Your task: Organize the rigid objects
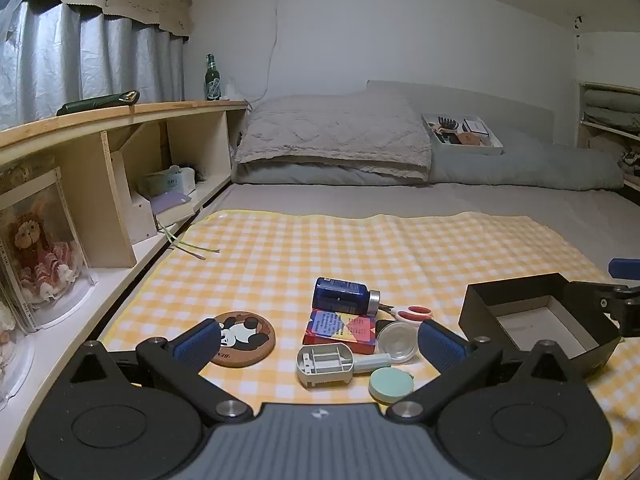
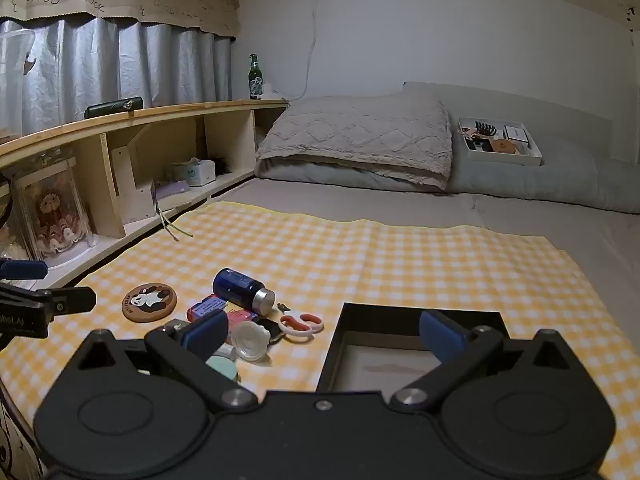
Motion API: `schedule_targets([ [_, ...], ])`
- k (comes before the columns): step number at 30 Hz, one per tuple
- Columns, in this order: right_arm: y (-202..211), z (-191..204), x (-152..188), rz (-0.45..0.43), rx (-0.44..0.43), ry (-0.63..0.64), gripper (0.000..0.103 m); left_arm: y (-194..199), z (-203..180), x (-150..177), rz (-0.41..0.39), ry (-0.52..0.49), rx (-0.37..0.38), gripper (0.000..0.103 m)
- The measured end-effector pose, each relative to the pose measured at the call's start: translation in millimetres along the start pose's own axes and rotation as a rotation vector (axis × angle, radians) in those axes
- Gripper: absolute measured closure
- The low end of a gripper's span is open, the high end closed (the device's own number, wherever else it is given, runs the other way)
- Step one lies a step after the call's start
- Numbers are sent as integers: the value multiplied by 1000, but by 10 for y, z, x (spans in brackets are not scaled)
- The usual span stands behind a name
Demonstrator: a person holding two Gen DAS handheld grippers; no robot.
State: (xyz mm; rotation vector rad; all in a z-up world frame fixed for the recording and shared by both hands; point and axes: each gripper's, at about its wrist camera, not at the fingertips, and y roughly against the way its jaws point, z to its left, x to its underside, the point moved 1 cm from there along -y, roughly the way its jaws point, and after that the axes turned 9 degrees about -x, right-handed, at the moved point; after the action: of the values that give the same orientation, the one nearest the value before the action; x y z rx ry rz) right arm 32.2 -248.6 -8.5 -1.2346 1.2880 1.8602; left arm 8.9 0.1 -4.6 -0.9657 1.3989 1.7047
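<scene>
On a yellow checked cloth (image 1: pixel 320 248) lies a small heap: a blue bottle (image 1: pixel 342 295) on its side, a red box (image 1: pixel 340 327), red-handled scissors (image 1: pixel 412 313), a round panda coaster (image 1: pixel 242 338), a grey plastic part (image 1: pixel 325 363), a clear lid (image 1: pixel 398 342) and a pale green disc (image 1: pixel 391 385). An open black box (image 1: pixel 536 320) stands to their right, with nothing in it. My left gripper (image 1: pixel 318 344) hovers open over the heap, gripping nothing. My right gripper (image 2: pixel 322 338) is open above the black box's (image 2: pixel 400 356) near-left corner.
A wooden shelf unit (image 1: pixel 120 168) with dolls and tissue boxes runs along the left. Folded quilts (image 1: pixel 336 140) and a white tray (image 1: pixel 460 134) of small items lie at the far end of the bed. A green bottle (image 1: pixel 212 80) stands on the shelf top.
</scene>
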Motion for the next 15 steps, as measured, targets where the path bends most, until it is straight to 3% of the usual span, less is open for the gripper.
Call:
schedule_targets([
  [15, -6, -5, 12, 0, -5, -4, 0, 17, -9, -11, 2, 3, -2, 0],
])
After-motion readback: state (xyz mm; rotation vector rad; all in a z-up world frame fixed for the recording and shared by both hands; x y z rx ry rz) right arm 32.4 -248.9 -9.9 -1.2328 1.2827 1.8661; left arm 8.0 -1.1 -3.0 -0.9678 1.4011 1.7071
